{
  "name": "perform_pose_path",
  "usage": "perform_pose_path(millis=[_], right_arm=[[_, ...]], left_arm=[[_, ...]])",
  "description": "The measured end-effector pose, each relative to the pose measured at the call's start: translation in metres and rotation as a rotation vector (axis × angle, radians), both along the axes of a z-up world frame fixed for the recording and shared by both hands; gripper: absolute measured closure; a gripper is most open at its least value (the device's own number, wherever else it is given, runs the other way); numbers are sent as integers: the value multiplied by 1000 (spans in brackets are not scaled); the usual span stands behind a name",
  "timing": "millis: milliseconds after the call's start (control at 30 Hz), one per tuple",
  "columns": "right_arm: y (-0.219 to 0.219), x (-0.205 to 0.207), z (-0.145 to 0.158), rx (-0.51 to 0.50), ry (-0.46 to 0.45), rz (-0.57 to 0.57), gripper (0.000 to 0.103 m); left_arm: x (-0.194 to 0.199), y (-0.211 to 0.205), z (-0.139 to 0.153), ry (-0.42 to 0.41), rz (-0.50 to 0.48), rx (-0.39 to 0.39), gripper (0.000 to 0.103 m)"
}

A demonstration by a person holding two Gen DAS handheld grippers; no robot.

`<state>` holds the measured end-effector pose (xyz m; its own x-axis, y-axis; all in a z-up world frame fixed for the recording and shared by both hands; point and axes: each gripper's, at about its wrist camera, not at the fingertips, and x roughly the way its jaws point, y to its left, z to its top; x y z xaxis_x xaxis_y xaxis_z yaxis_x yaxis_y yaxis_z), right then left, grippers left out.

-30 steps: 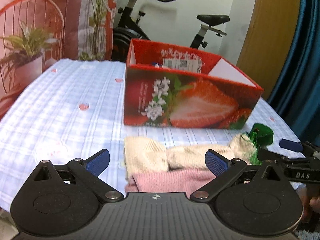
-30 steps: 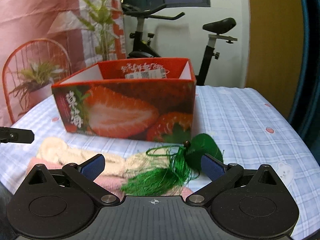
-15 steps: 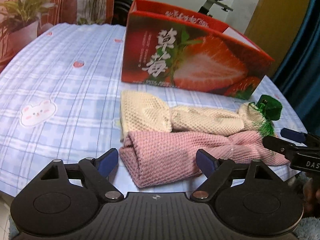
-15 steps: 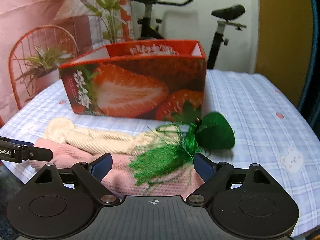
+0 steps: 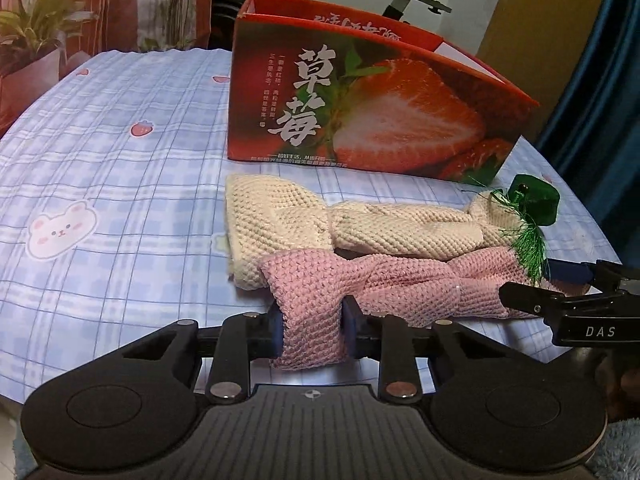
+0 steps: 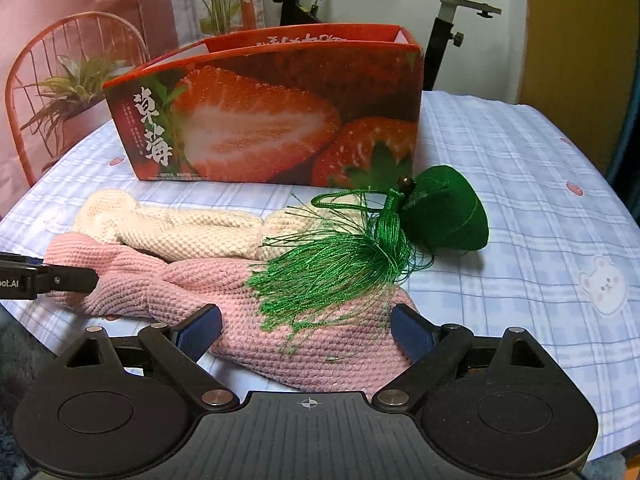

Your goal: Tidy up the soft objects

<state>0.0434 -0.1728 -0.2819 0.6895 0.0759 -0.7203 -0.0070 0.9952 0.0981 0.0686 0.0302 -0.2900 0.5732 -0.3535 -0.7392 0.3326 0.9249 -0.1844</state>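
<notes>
A pink knitted headband (image 5: 400, 284) lies at the table's front edge, with a cream knitted headband (image 5: 360, 220) behind it. My left gripper (image 5: 310, 322) is shut on the pink headband's left end. My right gripper (image 6: 306, 330) is open, its fingers on either side of the pink headband's right end (image 6: 320, 340). A green tasselled sachet (image 6: 440, 212) lies by that end, its tassel (image 6: 332, 272) spread over both headbands. The red strawberry box (image 5: 360, 100) stands open-topped behind them.
The table has a blue checked cloth (image 5: 120, 160) with bear and strawberry stickers. A red wire chair with a plant (image 6: 68, 88) and an exercise bike (image 6: 440, 12) stand beyond the table. The right gripper shows in the left wrist view (image 5: 568, 292).
My left gripper has moved forward and closed on the pink headband's left end. My right gripper has moved forward so that its open fingers straddle the right end.
</notes>
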Motion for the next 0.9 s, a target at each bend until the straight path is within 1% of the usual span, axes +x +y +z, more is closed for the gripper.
perform_pose_path(millis=[133, 267, 400, 500, 700, 767, 900], right_arm=[[0, 2, 0, -1, -4, 2, 13], [-3, 4, 0, 0, -11, -11, 14], [-9, 6, -2, 10, -18, -31, 14], [-15, 7, -3, 28, -23, -59, 15], [-27, 11, -6, 34, -41, -121, 15], [-33, 11, -7, 36, -44, -161, 17], [-45, 10, -9, 57, -50, -222, 19]], left_arm=[[2, 5, 0, 6, 27, -15, 73], [3, 8, 1, 3, 53, -12, 73], [6, 14, 0, 15, 90, -37, 73], [8, 20, 0, 24, 127, -57, 73], [11, 29, 0, 25, 190, -58, 75], [12, 31, 0, 26, 196, -60, 75], [11, 29, 0, 22, 190, -49, 75]])
